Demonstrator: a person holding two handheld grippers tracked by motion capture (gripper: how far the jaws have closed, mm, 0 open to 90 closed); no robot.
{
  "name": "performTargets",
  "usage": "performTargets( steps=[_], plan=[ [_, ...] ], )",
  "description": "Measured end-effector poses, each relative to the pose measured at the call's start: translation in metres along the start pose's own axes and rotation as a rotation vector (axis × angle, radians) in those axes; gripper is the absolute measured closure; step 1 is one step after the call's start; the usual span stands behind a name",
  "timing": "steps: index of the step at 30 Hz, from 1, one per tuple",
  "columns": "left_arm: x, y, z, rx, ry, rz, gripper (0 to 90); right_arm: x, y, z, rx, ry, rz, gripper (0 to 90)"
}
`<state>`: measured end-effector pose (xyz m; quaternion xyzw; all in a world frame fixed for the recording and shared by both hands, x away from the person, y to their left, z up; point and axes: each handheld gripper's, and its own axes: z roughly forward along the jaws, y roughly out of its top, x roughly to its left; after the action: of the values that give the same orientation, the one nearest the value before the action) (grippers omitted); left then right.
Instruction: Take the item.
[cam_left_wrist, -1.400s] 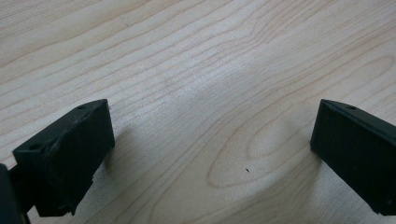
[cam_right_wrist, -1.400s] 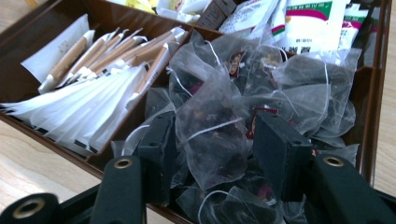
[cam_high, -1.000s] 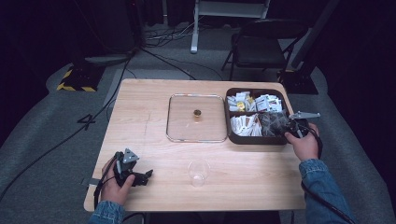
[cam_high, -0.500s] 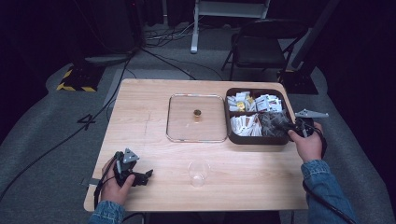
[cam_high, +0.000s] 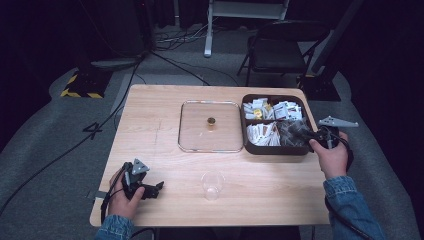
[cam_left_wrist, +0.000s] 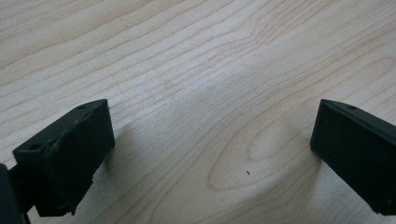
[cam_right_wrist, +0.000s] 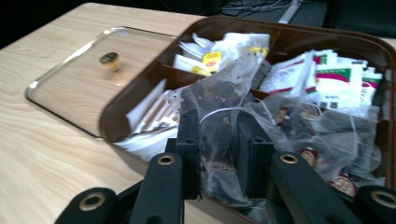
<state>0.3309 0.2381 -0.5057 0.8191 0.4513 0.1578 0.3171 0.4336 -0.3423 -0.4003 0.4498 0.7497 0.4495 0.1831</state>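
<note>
On the wooden table, the lid lies beside the box for access; the right gripper pinches a tea bag, while the left gripper rests open.

Brown tray, perhaps dark teabag

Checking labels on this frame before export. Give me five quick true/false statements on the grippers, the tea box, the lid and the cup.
1. The right gripper is shut on a translucent mesh tea bag. True.
2. The left gripper holds the clear plastic cup. False: it is open over bare wooden table; the cup stands apart.
3. The clear square lid with a brass knob lies flat beside the brown compartmented box. True.
4. The cup lies on its side. False: it stands upright.
5. The lid covers the box. False: the box is open.
</note>
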Motion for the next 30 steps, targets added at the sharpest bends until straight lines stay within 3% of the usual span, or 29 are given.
performTargets(
  steps=[17, 18, 30],
  plan=[
    [0.0, 0.0, 0.0, 0.001, 0.0, 0.004, 0.0, 0.046, 0.021, -0.013, 0.018, 0.075, -0.034, 74.3],
    [0.0, 0.0, 0.0, 0.0, 0.0, 0.002, 0.0, 0.054, 0.024, -0.014, 0.019, 0.093, -0.046, 74.3],
    [0.0, 0.0, 0.0, -0.003, 0.004, 0.002, 0.0, 0.095, 0.037, -0.008, 0.026, 0.192, -0.14, 74.3]
  ],
)
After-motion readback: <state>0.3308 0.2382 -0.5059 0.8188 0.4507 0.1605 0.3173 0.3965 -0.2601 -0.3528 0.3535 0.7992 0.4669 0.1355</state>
